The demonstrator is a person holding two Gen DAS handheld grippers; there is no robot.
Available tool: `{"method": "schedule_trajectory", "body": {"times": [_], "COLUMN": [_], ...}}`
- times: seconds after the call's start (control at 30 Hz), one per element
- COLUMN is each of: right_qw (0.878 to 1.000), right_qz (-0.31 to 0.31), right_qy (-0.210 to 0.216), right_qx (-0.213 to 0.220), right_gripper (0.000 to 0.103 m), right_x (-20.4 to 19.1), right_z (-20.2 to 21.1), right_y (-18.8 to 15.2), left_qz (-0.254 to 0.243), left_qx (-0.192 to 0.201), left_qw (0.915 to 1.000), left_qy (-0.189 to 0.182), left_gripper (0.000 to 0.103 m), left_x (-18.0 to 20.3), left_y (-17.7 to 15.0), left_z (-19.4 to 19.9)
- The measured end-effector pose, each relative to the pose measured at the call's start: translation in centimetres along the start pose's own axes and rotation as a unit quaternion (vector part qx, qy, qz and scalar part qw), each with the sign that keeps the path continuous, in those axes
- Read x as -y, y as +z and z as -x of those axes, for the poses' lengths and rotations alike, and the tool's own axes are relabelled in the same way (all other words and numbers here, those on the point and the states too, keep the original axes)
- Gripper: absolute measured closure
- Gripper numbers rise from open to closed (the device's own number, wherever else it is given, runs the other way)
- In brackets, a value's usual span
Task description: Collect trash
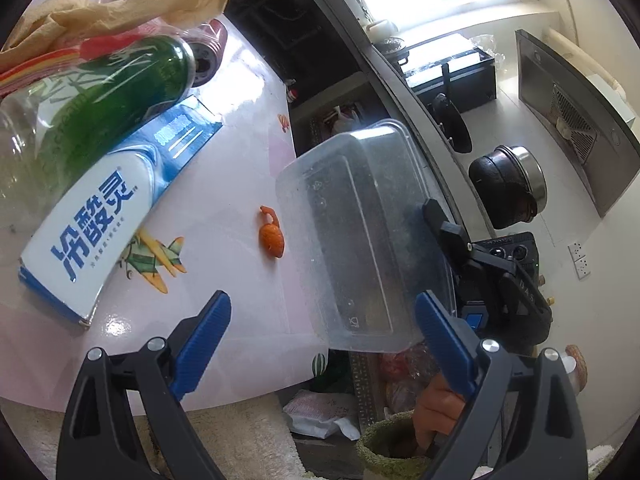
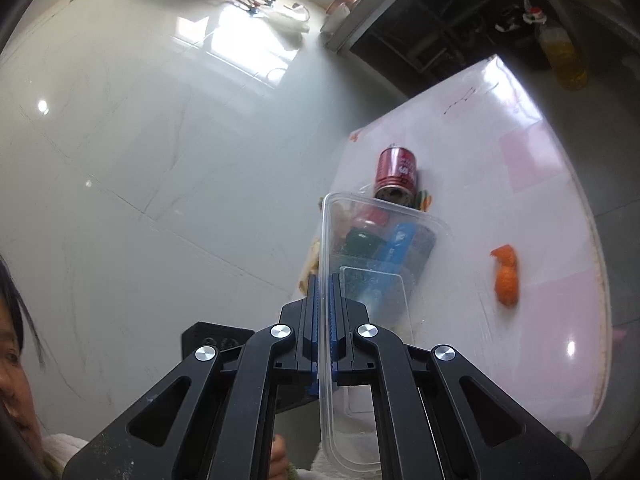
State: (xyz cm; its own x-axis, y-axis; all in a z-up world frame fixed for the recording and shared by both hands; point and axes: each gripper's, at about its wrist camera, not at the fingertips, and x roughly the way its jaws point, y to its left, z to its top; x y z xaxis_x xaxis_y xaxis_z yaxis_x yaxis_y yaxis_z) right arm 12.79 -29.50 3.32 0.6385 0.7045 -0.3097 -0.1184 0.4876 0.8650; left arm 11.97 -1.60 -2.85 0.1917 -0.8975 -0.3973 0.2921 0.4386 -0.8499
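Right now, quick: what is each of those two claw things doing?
Left gripper: fingers open, holding nothing.
Right gripper: fingers shut on the wall of the clear plastic box.

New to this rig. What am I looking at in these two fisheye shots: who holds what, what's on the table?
No robot arm here: a person carries one hand-held gripper in each hand, with a fisheye camera on each looking along its fingers.

The left wrist view shows the left hand-held gripper open and empty, above a pale table. The right wrist view shows the right hand-held gripper shut on the wall of a clear plastic container, which is lifted off the table.

On the table: a blue and white carton, a green can, a red can, crumpled brown paper and a piece of orange peel.
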Motion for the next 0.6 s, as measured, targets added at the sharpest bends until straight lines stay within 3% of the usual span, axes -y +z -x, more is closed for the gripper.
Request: {"method": "schedule_trajectory", "body": {"times": [0.1, 0.13, 0.33, 0.4, 0.5, 0.6], "right_qw": [0.995, 0.993, 0.982, 0.981, 0.985, 0.983], "right_qz": [-0.059, -0.082, -0.177, -0.183, -0.169, -0.172], "right_qy": [0.073, 0.08, 0.061, 0.067, 0.039, 0.054], "right_qx": [-0.01, -0.012, -0.004, 0.008, 0.023, 0.027], "right_gripper": [0.1, 0.1, 0.099, 0.099, 0.099, 0.1], "right_x": [1.9, 3.1, 9.3, 9.7, 9.6, 9.5], "right_z": [-0.6, -0.8, -0.2, 1.0, 2.7, 3.7], "right_y": [0.2, 0.1, -1.0, -1.2, -1.2, -1.3], "left_qz": [0.004, 0.0, -0.03, -0.046, -0.058, -0.053], "left_qx": [0.01, 0.013, 0.01, 0.003, -0.012, -0.023], "left_qw": [0.9999, 0.9999, 0.9989, 0.9976, 0.9956, 0.9956], "left_qy": [-0.011, -0.007, 0.035, 0.052, 0.073, 0.074], "left_gripper": [0.012, 0.012, 0.012, 0.012, 0.012, 0.012], "left_x": [0.2, 0.3, 1.1, 1.6, 2.2, 2.0], "left_y": [0.4, 0.4, 0.6, 0.4, 0.1, -0.1], "left_z": [0.4, 0.5, 0.1, -0.6, -1.8, -2.4]}}
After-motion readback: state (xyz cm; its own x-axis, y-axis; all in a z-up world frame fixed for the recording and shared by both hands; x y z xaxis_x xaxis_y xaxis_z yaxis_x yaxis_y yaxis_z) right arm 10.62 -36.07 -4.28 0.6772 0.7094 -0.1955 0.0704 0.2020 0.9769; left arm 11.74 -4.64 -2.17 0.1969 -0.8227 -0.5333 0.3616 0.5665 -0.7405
